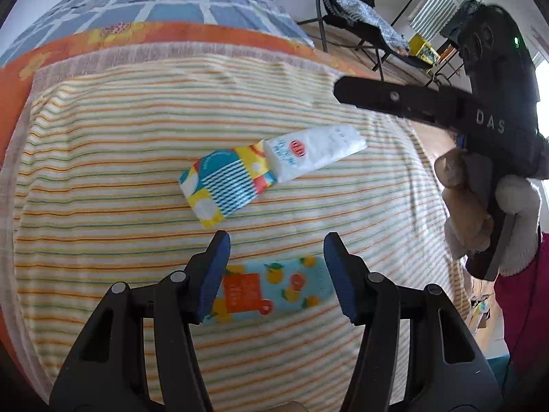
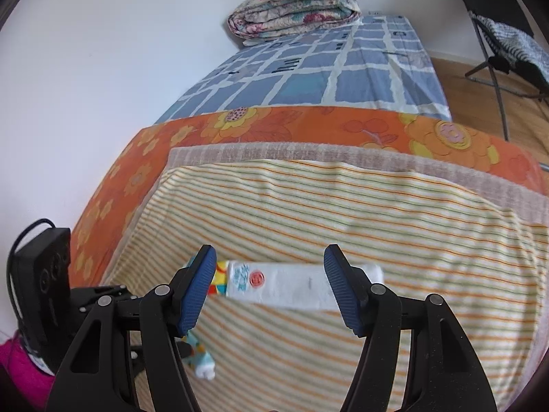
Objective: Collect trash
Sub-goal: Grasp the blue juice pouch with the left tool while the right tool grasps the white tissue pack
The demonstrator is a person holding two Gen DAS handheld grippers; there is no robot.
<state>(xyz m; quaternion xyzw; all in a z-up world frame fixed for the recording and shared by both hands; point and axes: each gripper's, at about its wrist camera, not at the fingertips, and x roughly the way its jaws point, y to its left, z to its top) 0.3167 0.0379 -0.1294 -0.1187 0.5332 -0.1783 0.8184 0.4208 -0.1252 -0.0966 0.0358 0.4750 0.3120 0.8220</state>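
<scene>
Three tissue packs lie on a striped blanket [image 1: 103,137] on a bed. My left gripper [image 1: 276,274] is open, its blue pads either side of a light-blue pack with orange fruit print [image 1: 271,288]. Beyond it lie a colourful blue-yellow pack [image 1: 226,182] and a white pack [image 1: 315,152], end to end. My right gripper [image 2: 269,285] is open above the white pack [image 2: 295,286]; the colourful pack [image 2: 219,276] shows by its left pad. The fruit-print pack [image 2: 202,360] shows partly below. The right gripper also shows in the left wrist view [image 1: 394,98].
An orange flowered sheet [image 2: 308,123] and a blue checked cover [image 2: 326,72] lie beyond the blanket, with a folded quilt [image 2: 295,7] at the far end by the wall. A folding chair [image 1: 346,17] stands on the wooden floor right of the bed.
</scene>
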